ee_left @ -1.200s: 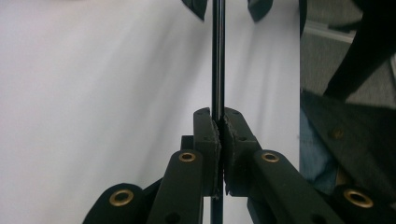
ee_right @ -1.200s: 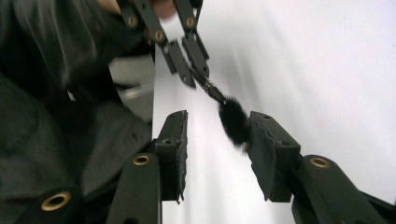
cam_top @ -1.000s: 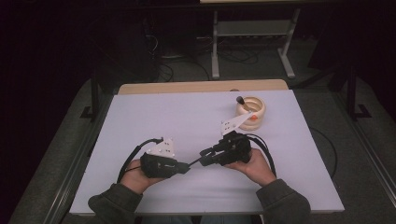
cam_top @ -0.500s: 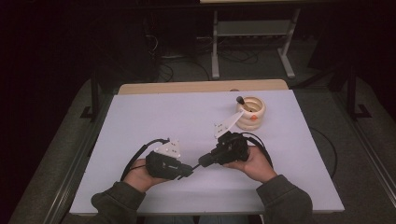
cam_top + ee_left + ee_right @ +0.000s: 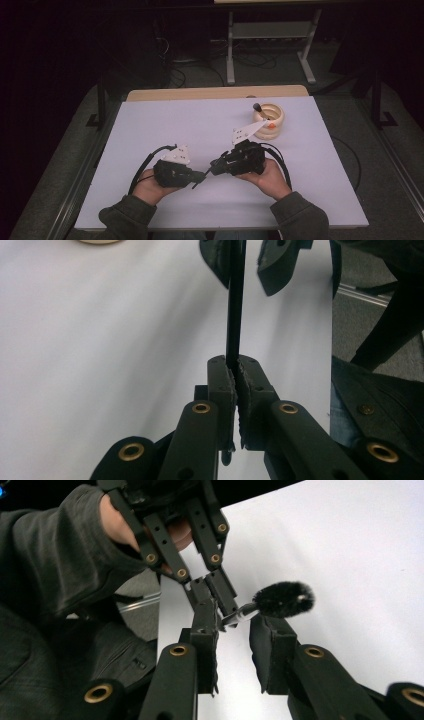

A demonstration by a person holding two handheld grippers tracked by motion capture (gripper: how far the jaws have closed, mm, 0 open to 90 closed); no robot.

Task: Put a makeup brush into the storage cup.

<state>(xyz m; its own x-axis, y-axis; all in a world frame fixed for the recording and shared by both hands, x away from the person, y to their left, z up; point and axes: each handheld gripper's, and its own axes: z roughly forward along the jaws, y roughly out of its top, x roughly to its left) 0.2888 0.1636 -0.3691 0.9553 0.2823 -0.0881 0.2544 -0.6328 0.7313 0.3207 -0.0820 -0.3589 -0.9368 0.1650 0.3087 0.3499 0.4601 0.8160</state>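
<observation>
Between the left gripper's (image 5: pixel 236 390) ribbed pads sits a thin black handle, pinched tight, with the jaws pressed together on it. It is a slim makeup brush (image 5: pixel 283 599): its handle (image 5: pixel 234 315) runs straight away from those pads toward the right gripper (image 5: pixel 235 630), and its dark bristle head shows in the right gripper view, lying just beyond that gripper's spread jaws. Those jaws stand apart on either side of the handle near the ferrule and grip nothing; this looks like a hand-over about to be made, low over the near middle of the white table (image 5: pixel 165 130).

What could go wrong, as I judge it: the handle is narrow and smooth, so if the left pads let go before the right ones have closed, the brush would drop and roll on the sheet. If the right jaws close on the bristles instead of the stem, they could crush the tuft or hold it loosely. Two grips on one stiff stick could also twist it if the hands move out of line.

Room is generous. Both hands work well inside the near edge, with bare sheet to the left and ahead. Farther off to the right stands a round wooden holder (image 5: pixel 270 119) with another brush (image 5: pixel 260 110) in it, well apart from the grippers.
</observation>
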